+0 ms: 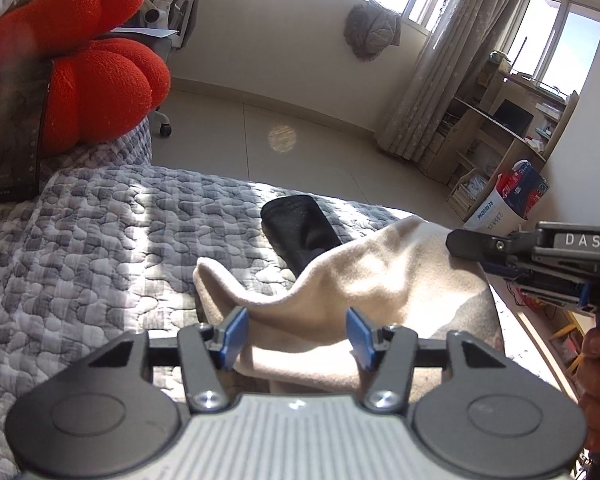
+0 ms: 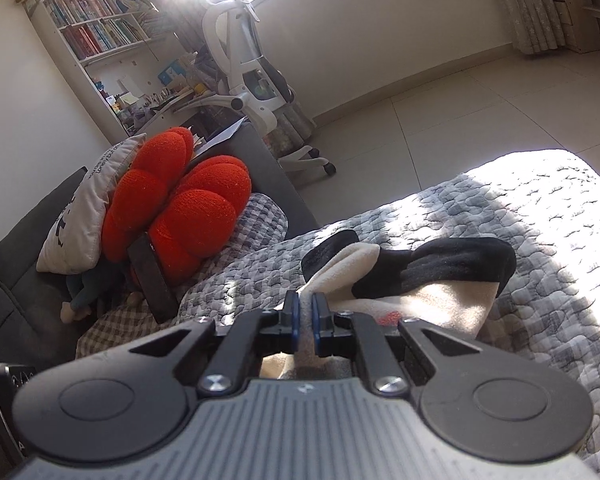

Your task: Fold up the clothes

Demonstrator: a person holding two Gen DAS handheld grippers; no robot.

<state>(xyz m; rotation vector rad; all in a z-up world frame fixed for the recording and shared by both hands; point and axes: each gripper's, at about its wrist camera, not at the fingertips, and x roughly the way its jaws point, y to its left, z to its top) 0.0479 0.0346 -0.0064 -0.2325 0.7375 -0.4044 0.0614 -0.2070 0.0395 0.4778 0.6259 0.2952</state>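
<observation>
A cream garment (image 1: 380,276) with black sleeve ends (image 1: 300,236) lies bunched on the grey quilted bedspread (image 1: 100,240). My left gripper (image 1: 298,328) is open, its blue pads on either side of a raised cream fold without closing on it. My right gripper (image 1: 456,242) comes in from the right at the garment's lifted edge. In the right wrist view the right gripper (image 2: 305,304) is shut on a pinch of the cream garment (image 2: 440,300), and the black sleeves (image 2: 452,268) lie just beyond it.
Red puffy cushions (image 2: 180,208), a white pillow (image 2: 80,220) and a black flat object (image 2: 152,276) sit at the head of the bed. A white office chair (image 2: 244,64) and bookshelf (image 2: 96,28) stand beyond. Tiled floor (image 1: 300,140) and a wooden desk (image 1: 500,120) lie past the bed's edge.
</observation>
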